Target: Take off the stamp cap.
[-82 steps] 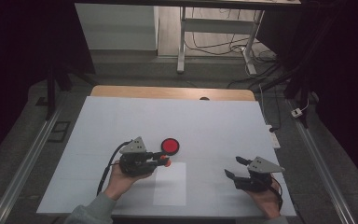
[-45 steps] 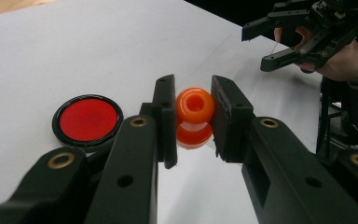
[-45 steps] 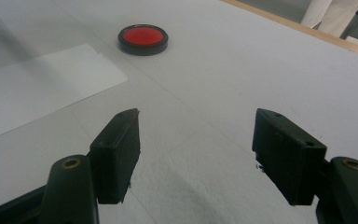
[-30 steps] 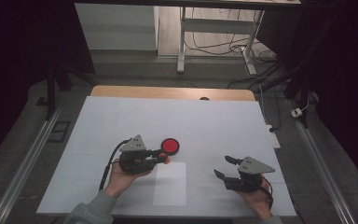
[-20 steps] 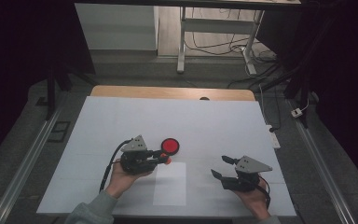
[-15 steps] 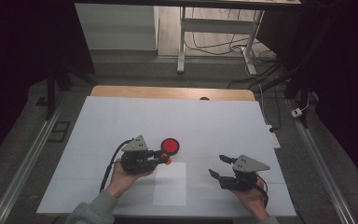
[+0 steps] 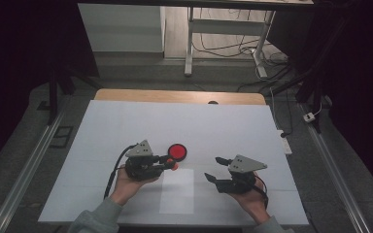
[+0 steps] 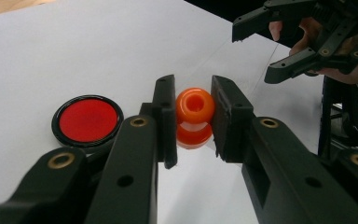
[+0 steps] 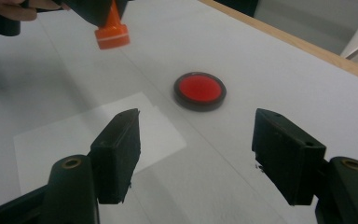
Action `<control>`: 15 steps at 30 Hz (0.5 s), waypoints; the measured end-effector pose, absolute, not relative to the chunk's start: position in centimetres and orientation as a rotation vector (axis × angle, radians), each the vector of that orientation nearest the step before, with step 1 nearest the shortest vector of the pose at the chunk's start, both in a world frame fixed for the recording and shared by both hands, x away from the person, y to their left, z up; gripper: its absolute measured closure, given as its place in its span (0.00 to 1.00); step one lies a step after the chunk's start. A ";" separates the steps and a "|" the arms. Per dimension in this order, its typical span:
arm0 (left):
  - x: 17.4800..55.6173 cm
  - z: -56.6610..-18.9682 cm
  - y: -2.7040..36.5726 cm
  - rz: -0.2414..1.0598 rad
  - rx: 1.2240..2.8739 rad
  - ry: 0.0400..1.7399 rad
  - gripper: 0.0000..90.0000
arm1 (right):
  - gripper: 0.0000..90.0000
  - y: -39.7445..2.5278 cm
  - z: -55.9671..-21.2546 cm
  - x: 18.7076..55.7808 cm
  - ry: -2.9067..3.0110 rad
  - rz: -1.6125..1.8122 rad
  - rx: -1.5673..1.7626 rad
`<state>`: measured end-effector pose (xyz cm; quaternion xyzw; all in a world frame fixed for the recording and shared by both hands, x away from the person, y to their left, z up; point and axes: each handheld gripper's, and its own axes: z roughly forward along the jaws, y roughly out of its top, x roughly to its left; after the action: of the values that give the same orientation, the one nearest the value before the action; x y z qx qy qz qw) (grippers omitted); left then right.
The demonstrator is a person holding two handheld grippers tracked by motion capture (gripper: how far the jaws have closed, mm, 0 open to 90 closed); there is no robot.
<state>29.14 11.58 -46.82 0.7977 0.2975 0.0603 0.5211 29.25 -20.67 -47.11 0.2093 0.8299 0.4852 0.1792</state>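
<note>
— While the left gripper (image 7: 171, 164) pinches the orange stamp (image 8: 194, 116) by its knob, what do you make of the step in hand?

— I judge it the inking step. The stamp hangs clear of the table, just beside the red ink pad (image 7: 177, 151), on the pad's near side, with its flat face turned down; in the right gripper view it (image 9: 112, 31) floats above the white sheet with nothing under it but bare surface.

— And the pad itself?

— It lies flat on the white table cover (image 7: 126, 121), lid off, red face up. The paper slip (image 7: 177, 191) lies near the pad on its near side, towards the person.

— What of the other hand?

— The right gripper (image 7: 216, 169) is spread wide and empty, held to the right of the pad and apart from it, its jaws pointing towards the pad. In its own view the pad (image 9: 199, 91) sits between and beyond the two jaws.

— So what does the next move call for?

— As I read it, the left hand must carry the stamp over the pad and press its face squarely down, keeping the handle upright so the face inks evenly. The right gripper is well placed to steady the pad's rim should the pad slide. After that, the stamp goes from the pad to the slip.
</note>
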 end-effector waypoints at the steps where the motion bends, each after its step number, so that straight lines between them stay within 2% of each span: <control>1: 29.1 -46.8 11.6 0.145 1.911 0.714 0.80 | 0.36 -20.4 -46.9 29.3 2.352 1.366 0.583; 7: 29.2 -46.9 11.4 0.143 1.916 0.710 0.80 | 0.35 -19.1 -46.3 29.5 2.361 1.374 0.580; 15: 29.0 -46.9 11.2 0.147 1.922 0.706 0.80 | 0.36 -18.4 -47.6 29.4 2.377 1.384 0.581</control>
<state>29.04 11.20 -46.86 0.8008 0.2941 0.0612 0.5181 29.35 -18.42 -47.59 0.2039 0.8340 0.4857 0.1646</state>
